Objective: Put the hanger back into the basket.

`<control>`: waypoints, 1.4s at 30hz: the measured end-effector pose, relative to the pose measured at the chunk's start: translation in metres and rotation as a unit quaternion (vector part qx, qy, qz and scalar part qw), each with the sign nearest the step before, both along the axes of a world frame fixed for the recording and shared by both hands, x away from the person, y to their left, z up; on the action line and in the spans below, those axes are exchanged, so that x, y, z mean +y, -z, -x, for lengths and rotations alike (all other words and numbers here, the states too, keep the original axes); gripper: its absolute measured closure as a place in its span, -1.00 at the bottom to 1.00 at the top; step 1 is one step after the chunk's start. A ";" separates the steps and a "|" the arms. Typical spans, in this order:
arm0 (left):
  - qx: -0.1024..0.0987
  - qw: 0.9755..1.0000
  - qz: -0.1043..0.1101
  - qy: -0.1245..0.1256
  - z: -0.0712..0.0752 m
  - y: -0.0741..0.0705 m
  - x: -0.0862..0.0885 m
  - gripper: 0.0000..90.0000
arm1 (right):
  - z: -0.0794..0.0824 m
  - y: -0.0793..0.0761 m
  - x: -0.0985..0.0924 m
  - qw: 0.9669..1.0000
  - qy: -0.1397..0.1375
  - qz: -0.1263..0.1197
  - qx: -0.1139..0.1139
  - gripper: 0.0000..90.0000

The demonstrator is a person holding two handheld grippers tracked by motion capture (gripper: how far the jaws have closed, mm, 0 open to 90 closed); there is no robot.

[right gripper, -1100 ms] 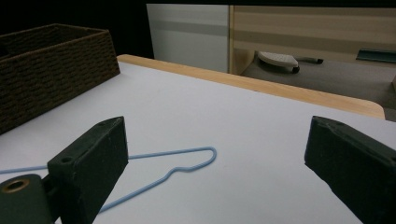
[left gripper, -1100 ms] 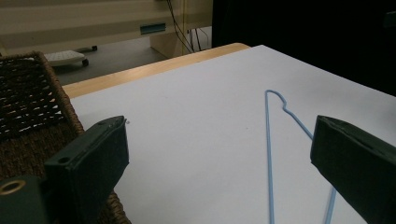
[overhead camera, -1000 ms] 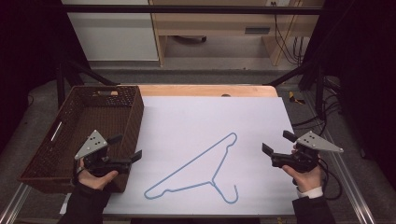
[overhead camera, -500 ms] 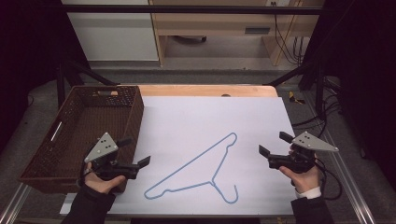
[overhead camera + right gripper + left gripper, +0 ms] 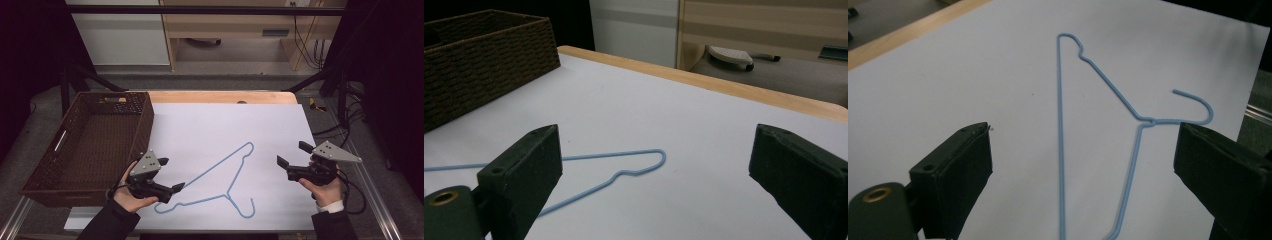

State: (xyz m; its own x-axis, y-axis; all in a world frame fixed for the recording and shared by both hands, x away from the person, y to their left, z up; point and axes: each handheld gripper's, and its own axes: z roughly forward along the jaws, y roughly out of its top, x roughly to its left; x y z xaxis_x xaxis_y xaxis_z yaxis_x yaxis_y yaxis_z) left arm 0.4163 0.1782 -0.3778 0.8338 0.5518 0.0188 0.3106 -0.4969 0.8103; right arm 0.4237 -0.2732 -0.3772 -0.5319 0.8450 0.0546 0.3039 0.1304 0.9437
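Observation:
A light blue wire hanger (image 5: pixel 228 192) lies flat on the white sheet (image 5: pixel 225 120), its hook toward the near edge. My left gripper (image 5: pixel 171 175) is open just left of the hanger's near-left corner, held in a hand. In the left gripper view the hanger (image 5: pixel 1148 121) lies ahead between the spread jaws of the left gripper (image 5: pixel 1085 134). My right gripper (image 5: pixel 294 154) is open to the right of the hanger, apart from it. The right gripper view shows the hanger's far shoulder (image 5: pixel 659 152) ahead of the right gripper (image 5: pixel 654 132). Nothing sits between either pair of jaws.
A dark brown wicker basket (image 5: pixel 145 120) stands at the left of the table, against the sheet's left edge, also seen as the basket (image 5: pixel 484 55) in the right gripper view. A wooden table edge (image 5: pixel 220 96) runs along the back. Cables trail at the right.
My left gripper has moved right, from beside the basket to the hanger's near-left corner. The right gripper has barely shifted. The hanger has not moved.

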 end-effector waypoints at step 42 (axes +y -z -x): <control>0.072 0.953 -0.245 0.165 -0.019 0.052 -0.122 -0.20 | -0.003 0.006 0.010 0.999 -0.024 0.019 0.013 -0.84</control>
State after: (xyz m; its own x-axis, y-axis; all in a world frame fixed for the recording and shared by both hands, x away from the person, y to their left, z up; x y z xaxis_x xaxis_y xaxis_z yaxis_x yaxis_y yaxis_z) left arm 0.4352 0.0563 -0.4297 0.9737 0.2136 0.0787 0.1627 -0.8947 0.4159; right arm 0.4266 -0.2631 -0.3827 -0.5715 0.8197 0.0372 0.3206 0.1813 0.9297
